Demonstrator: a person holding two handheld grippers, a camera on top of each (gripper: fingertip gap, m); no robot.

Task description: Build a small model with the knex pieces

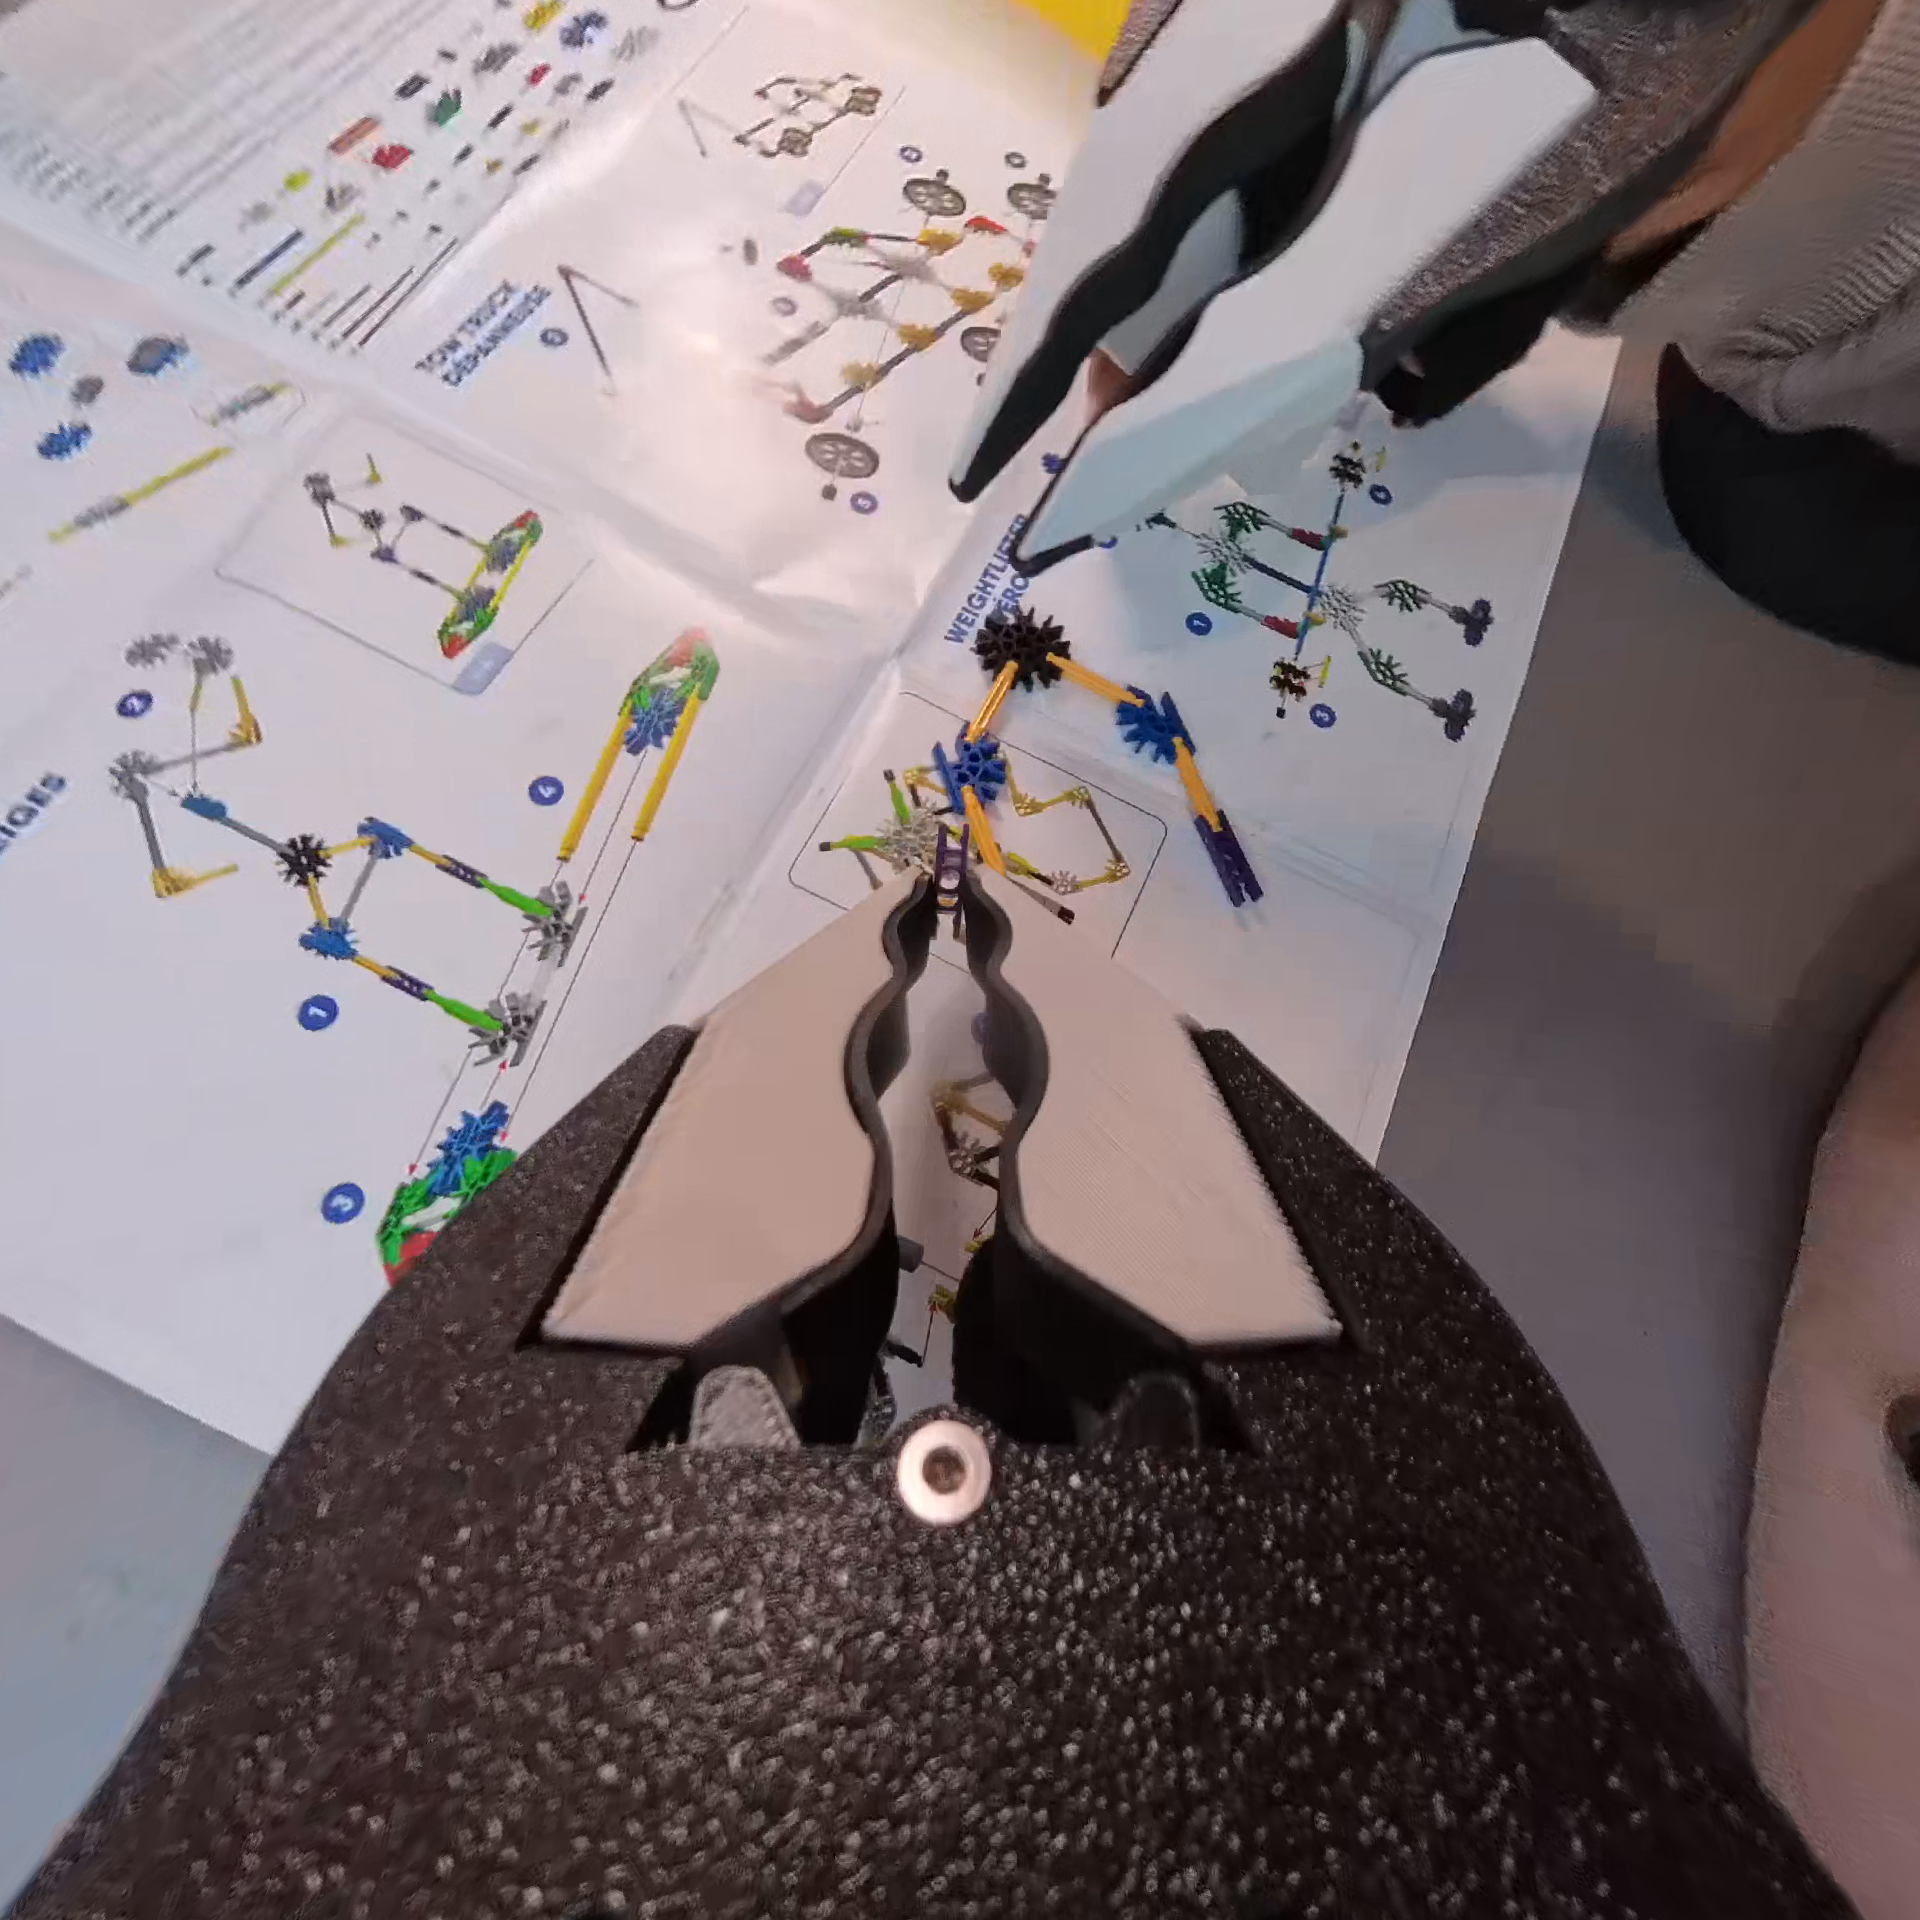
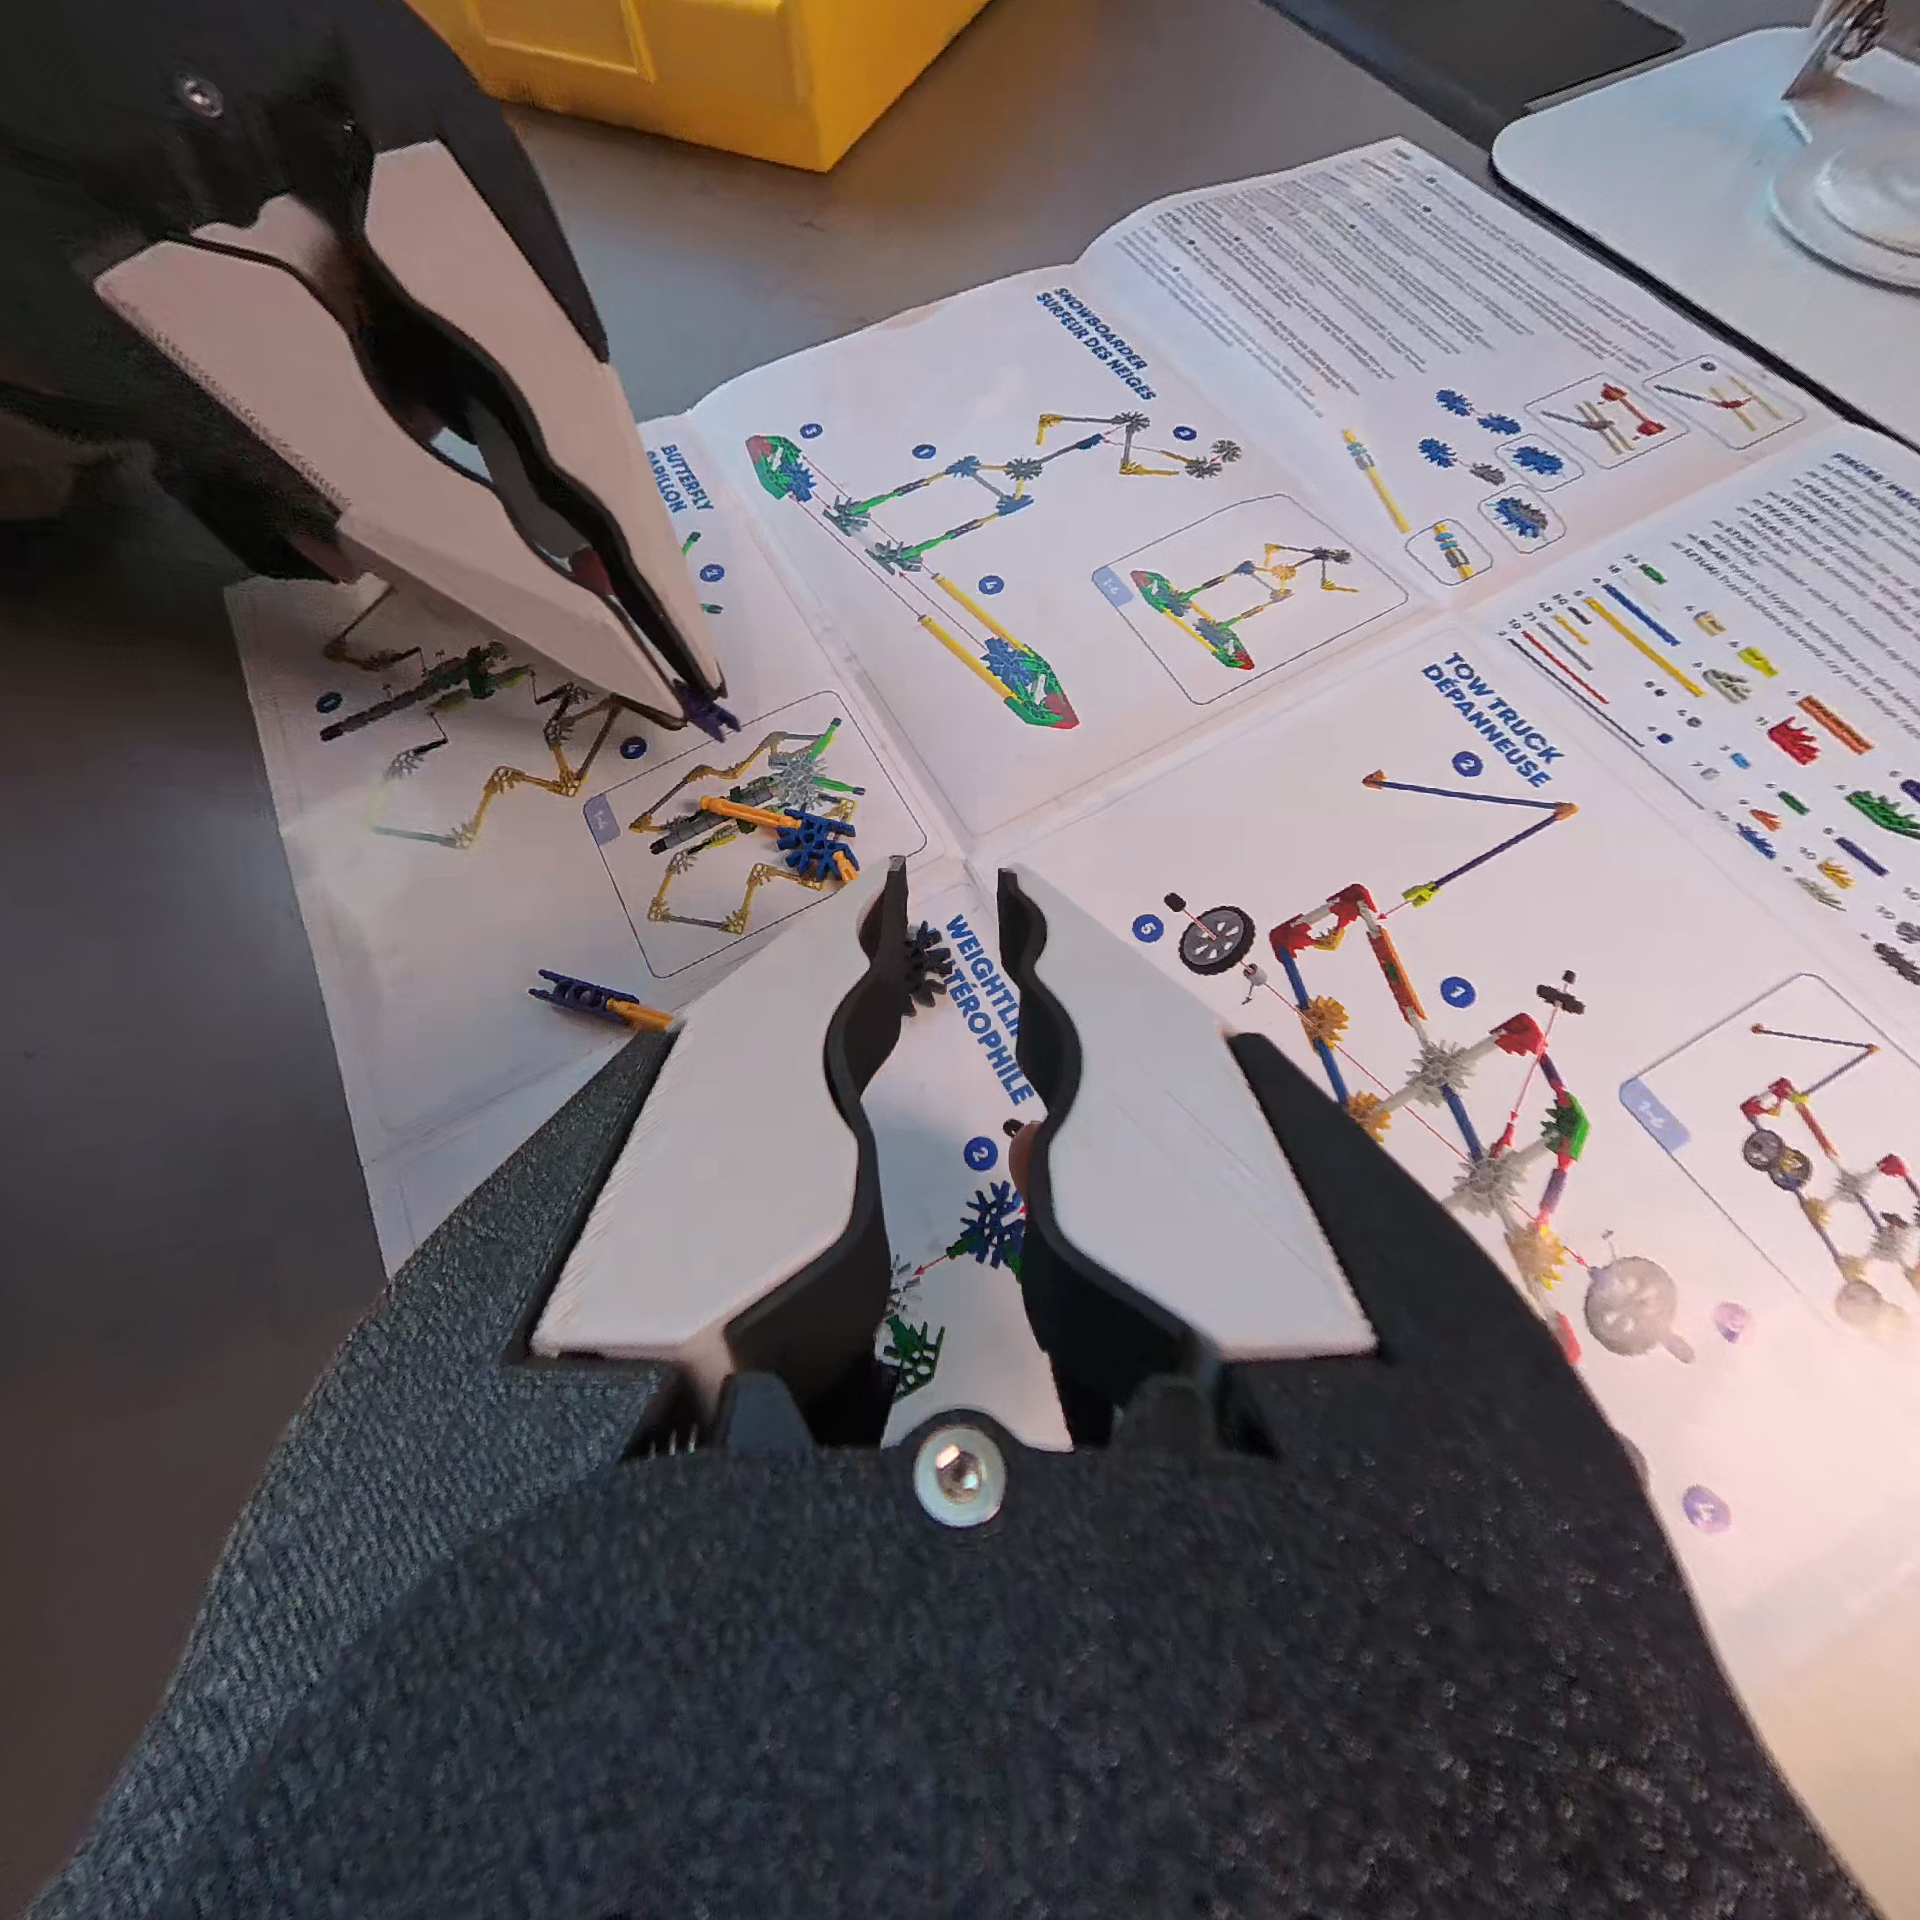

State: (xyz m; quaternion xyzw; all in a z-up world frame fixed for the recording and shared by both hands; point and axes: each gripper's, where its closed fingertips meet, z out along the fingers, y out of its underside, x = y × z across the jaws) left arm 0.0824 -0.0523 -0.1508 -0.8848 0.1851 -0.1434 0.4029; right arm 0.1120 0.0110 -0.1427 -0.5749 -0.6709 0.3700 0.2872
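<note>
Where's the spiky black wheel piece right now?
In the left wrist view the black spiky connector lies on the instruction sheet, topping two yellow rods, just beyond the right gripper tips.

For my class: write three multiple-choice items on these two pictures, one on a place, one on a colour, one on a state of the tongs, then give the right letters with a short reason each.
1. Where does the toy model lie?
A. on the instruction sheet
B. inside the yellow box
C. on the bare table

2. What colour is the hub at the model's top?
A. red
B. black
C. green

3. How do the right tongs stand?
A. shut on a yellow rod
B. shut on the sheet
C. open, holding nothing

Answers:
1 A: both views show the rods and connectors resting on the printed sheet.
2 B: the left wrist view shows a black toothed hub with two yellow rods running from it.
3 C: a clear gap shows between the tips, with only paper behind, while the left tongs pinch a purple connector.
</note>
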